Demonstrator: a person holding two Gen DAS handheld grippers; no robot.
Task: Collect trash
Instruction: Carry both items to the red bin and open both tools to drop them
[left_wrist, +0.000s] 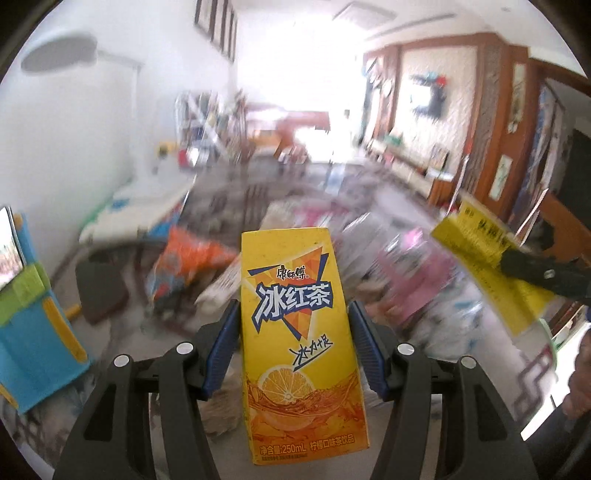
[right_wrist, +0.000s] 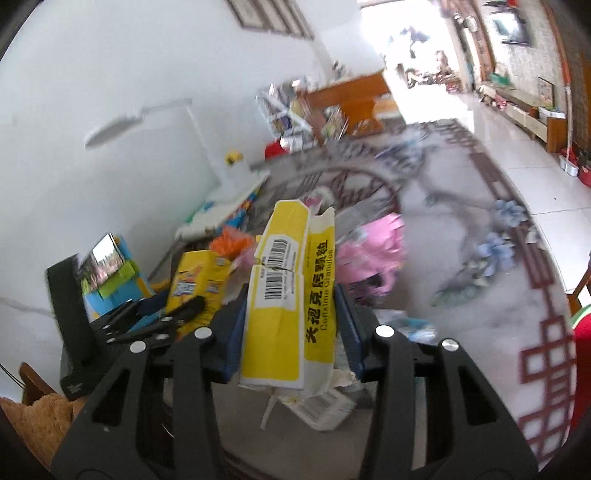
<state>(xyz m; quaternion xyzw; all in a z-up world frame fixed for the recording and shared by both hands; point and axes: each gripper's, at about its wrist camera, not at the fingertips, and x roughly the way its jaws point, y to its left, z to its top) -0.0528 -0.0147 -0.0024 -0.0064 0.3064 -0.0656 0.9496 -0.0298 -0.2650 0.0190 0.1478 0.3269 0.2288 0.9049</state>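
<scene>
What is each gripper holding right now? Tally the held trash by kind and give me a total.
Iced tea drink carton, in the left gripper: 1
Torn yellow-and-white medicine box, in the right gripper: 1
Total held: 2

drink carton (left_wrist: 299, 332): "冰红茶", "250mL" | medicine box (right_wrist: 284, 295): "Cofixine Granules", perhaps, print blurred; barcode
</scene>
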